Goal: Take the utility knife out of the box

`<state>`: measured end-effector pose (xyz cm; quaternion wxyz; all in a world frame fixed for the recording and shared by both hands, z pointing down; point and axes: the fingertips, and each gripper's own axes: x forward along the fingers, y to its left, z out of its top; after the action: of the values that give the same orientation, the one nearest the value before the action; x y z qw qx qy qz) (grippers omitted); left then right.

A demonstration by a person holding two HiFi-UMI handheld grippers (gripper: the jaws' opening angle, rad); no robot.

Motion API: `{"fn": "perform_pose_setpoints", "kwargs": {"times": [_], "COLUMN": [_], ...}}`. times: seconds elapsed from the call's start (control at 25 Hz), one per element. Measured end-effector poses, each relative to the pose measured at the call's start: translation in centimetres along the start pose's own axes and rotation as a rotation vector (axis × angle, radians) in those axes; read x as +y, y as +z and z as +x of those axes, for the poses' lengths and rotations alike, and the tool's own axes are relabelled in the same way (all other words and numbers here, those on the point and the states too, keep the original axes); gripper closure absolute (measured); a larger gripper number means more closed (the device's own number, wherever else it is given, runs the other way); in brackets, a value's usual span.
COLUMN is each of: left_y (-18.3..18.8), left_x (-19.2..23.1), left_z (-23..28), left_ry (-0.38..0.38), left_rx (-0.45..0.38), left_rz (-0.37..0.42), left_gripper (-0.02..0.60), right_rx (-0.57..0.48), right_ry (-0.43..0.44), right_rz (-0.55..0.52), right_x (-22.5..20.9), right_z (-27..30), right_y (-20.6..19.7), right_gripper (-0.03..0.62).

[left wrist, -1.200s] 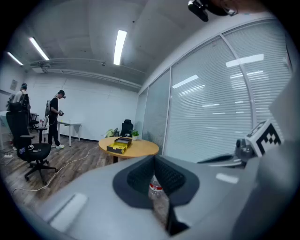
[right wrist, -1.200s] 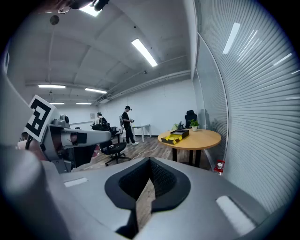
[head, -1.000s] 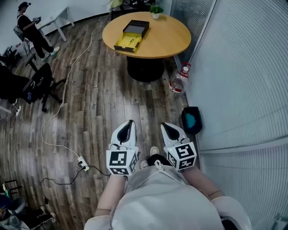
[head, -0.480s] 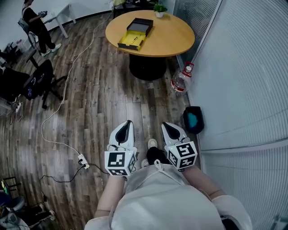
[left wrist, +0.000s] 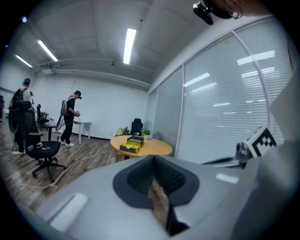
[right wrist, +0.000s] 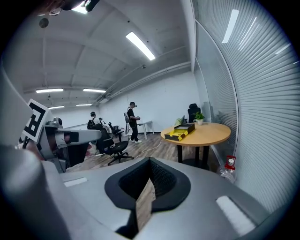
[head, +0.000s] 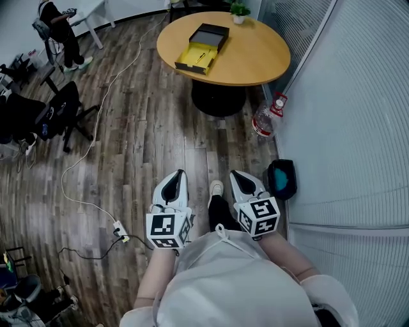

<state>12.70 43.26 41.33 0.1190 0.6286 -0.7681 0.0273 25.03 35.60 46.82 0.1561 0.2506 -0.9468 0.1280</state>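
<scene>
An open box stands on the round wooden table far ahead: a yellow tray with a black lid behind it. A thin dark object, probably the utility knife, lies in the tray. My left gripper and right gripper are held side by side over the floor, well short of the table, both shut and empty. The left gripper view shows the box small beyond my shut jaws. In the right gripper view the box sits on the table past my shut jaws.
A large water bottle and a black and teal bag stand by the blinded glass wall on the right. On the left are an office chair, a cable with a power strip, and a person by a white desk. A potted plant sits on the table.
The person has walked forward: the table and box have come nearer and slid right in the head view. Both grippers travelled along, still shut and side by side.
</scene>
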Motion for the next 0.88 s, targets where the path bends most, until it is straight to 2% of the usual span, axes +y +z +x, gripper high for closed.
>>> {"fn": "perform_pose_setpoints", "kwargs": {"times": [0.64, 0.88], "left_y": [5.3, 6.8], "left_x": [7.1, 8.8], "left_z": [22.0, 28.3], "left_ry": [0.057, 0.078], "left_rx": [0.016, 0.009], "left_rz": [0.004, -0.002], "left_gripper": [0.575, 0.575], "right_rx": [0.042, 0.037], "right_ry": [0.069, 0.077], "right_rz": [-0.012, -0.022], "right_x": [-11.5, -15.4], "right_z": [19.6, 24.3], "right_y": [8.9, 11.5], "right_gripper": [0.594, 0.594]}}
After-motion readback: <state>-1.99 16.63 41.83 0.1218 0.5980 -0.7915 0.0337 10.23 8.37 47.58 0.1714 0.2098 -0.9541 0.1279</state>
